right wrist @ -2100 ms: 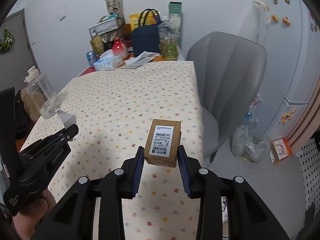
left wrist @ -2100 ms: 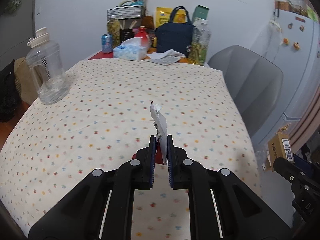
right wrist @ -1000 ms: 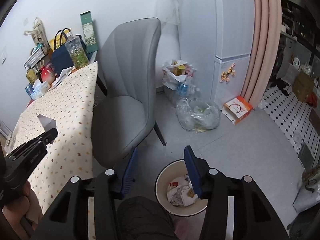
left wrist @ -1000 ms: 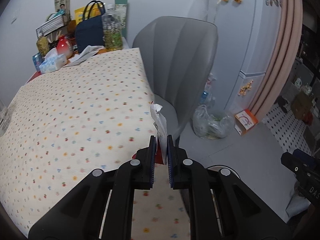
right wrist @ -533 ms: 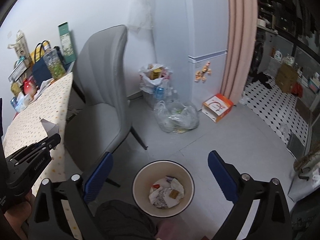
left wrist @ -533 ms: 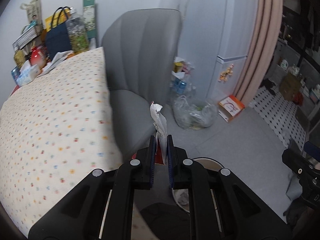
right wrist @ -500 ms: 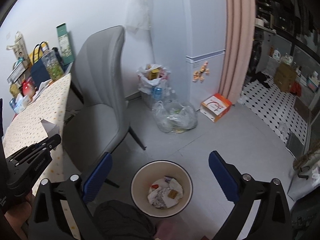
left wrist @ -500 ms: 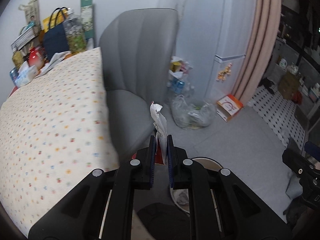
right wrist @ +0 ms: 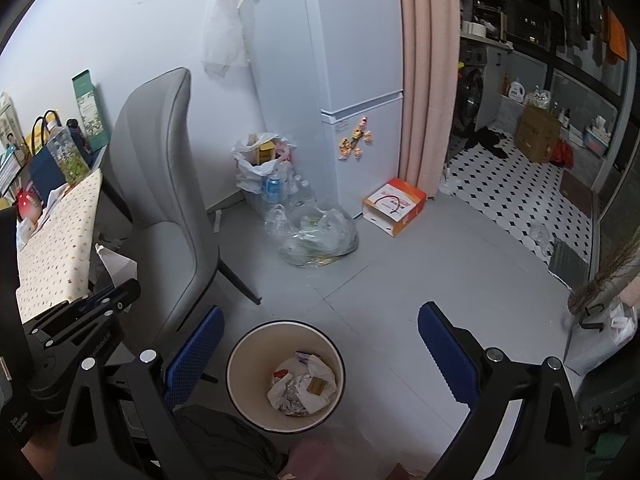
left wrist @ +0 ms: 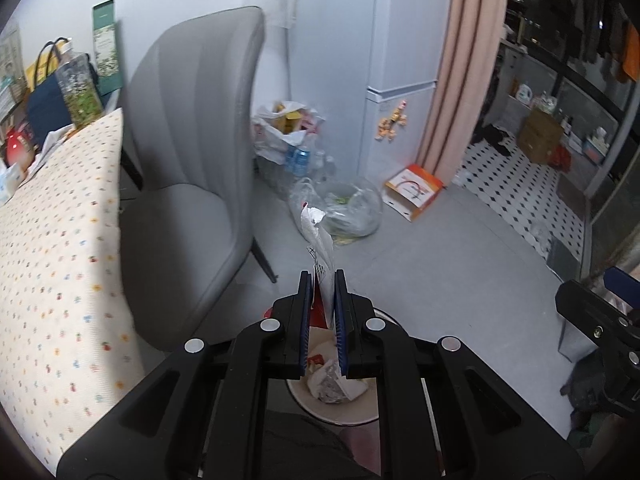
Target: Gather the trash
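Note:
My left gripper (left wrist: 322, 280) is shut on a white paper wrapper (left wrist: 318, 240) with a red underside, held above the near rim of a round cream trash bin (left wrist: 360, 420) on the floor. In the right wrist view the bin (right wrist: 240, 376) holds crumpled wrappers and a small brown box (right wrist: 316, 385). My right gripper (right wrist: 320, 344) is wide open and empty above the bin. The left gripper with the wrapper (right wrist: 116, 264) also shows at the left of that view.
A grey chair (right wrist: 160, 184) stands left of the bin beside the table with a dotted cloth (left wrist: 52, 240). Clear plastic bags of trash (right wrist: 312, 236), a white fridge (right wrist: 352, 80), an orange box (right wrist: 394, 206) and a pink curtain (right wrist: 428, 72) lie beyond.
Both grippers swung from the table to the bin. The right gripper opened and the brown box it held now lies in the bin. The left gripper moved closer over the bin.

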A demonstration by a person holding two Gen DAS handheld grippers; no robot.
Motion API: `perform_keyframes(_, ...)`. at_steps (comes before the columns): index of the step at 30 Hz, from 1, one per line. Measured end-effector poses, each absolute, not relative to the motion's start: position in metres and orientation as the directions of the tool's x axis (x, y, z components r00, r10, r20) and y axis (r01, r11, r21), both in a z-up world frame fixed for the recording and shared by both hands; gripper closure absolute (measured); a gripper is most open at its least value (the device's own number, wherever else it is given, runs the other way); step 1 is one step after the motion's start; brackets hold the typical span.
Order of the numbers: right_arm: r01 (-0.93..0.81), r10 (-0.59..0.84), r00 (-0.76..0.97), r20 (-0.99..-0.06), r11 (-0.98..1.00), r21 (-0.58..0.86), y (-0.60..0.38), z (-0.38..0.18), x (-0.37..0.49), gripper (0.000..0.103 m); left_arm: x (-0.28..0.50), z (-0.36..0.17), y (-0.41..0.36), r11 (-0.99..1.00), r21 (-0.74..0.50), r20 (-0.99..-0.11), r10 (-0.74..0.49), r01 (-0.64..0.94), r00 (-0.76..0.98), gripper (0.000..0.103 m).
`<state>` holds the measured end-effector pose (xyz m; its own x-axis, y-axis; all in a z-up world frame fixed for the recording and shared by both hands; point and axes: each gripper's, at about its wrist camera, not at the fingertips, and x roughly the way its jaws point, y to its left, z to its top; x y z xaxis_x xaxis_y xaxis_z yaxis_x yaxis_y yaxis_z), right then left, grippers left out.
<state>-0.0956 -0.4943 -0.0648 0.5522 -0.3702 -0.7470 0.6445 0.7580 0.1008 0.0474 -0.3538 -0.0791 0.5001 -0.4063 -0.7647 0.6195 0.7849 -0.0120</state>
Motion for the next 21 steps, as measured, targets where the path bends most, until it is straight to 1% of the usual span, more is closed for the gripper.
perform_keyframes(4, 0.657, -0.380, 0.546, -0.747, 0.747, 0.101, -0.501, -0.067, -0.099, 0.008, 0.043, -0.084, -0.362, 0.764, -0.026, -0.775, -0.422, 0.644, 0.470, 0.091)
perform_keyframes(6, 0.665, -0.383, 0.543, -0.747, 0.740, 0.103, -0.505, -0.068, -0.101, 0.008, 0.044, -0.086, -0.364, 0.758, -0.038, -0.782, -0.428, 0.651, 0.453, 0.089)
perform_keyframes(7, 0.669, -0.384, 0.541, -0.748, 0.735, 0.106, -0.507, -0.069, -0.101, 0.008, 0.044, -0.087, -0.365, 0.756, -0.045, -0.784, -0.432, 0.653, 0.446, 0.087)
perform_keyframes(10, 0.674, -0.387, 0.538, -0.749, 0.731, 0.106, -0.511, -0.070, -0.103, 0.008, 0.045, -0.086, -0.365, 0.754, -0.059, -0.781, -0.443, 0.654, 0.441, 0.070)
perform_keyframes(12, 0.674, -0.388, 0.538, -0.748, 0.731, 0.106, -0.512, -0.071, -0.102, 0.008, 0.045, -0.085, -0.364, 0.754, -0.055, -0.775, -0.446, 0.655, 0.448, 0.064)
perform_keyframes(15, 0.673, -0.385, 0.539, -0.749, 0.732, 0.108, -0.513, -0.071, -0.102, 0.008, 0.047, -0.084, -0.364, 0.755, -0.051, -0.774, -0.444, 0.654, 0.452, 0.063)
perform_keyframes(18, 0.670, -0.381, 0.541, -0.750, 0.735, 0.110, -0.514, -0.071, -0.101, 0.008, 0.046, -0.082, -0.362, 0.758, -0.047, -0.771, -0.442, 0.650, 0.459, 0.057)
perform_keyframes(21, 0.663, -0.378, 0.546, -0.748, 0.741, 0.110, -0.510, -0.069, -0.099, 0.008, 0.047, -0.080, -0.356, 0.765, -0.045, -0.767, -0.439, 0.642, 0.469, 0.055)
